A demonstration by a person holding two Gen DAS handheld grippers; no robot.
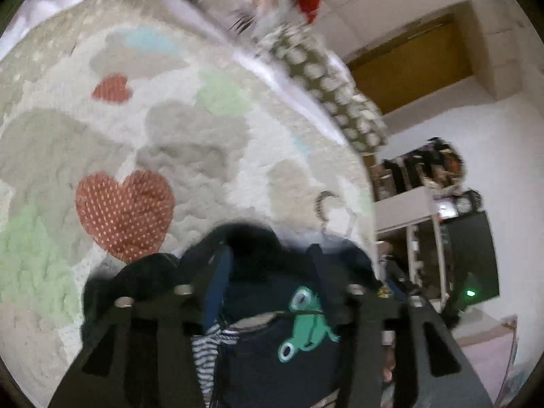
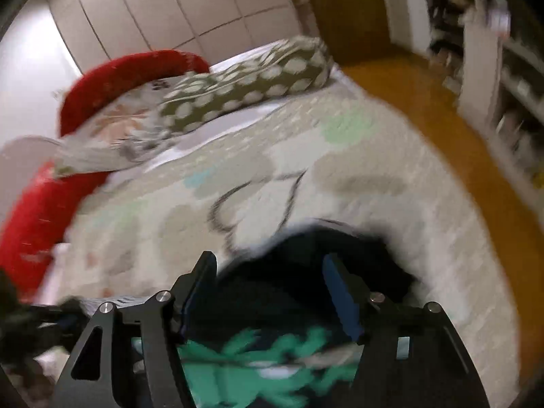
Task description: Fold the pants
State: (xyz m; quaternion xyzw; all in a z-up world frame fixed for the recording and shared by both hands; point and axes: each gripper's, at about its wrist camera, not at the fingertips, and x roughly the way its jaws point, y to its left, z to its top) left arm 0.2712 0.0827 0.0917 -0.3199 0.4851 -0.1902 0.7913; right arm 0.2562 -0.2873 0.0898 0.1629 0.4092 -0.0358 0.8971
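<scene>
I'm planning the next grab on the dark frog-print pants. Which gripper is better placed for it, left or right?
Probably the left gripper. Its view is sharper, and the pants, with their striped waistband, lie between its open jaws. The right gripper is open over them too, but its picture is blurred.

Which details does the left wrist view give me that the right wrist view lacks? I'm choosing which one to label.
Only the left wrist view shows red dotted hearts on the bedspread, a white hanger and a striped lining. Only the right wrist view shows the wardrobe doors and orange floor. Both show the dark pants with green frogs, the bedspread, the spotted pillow and open jaws.
</scene>
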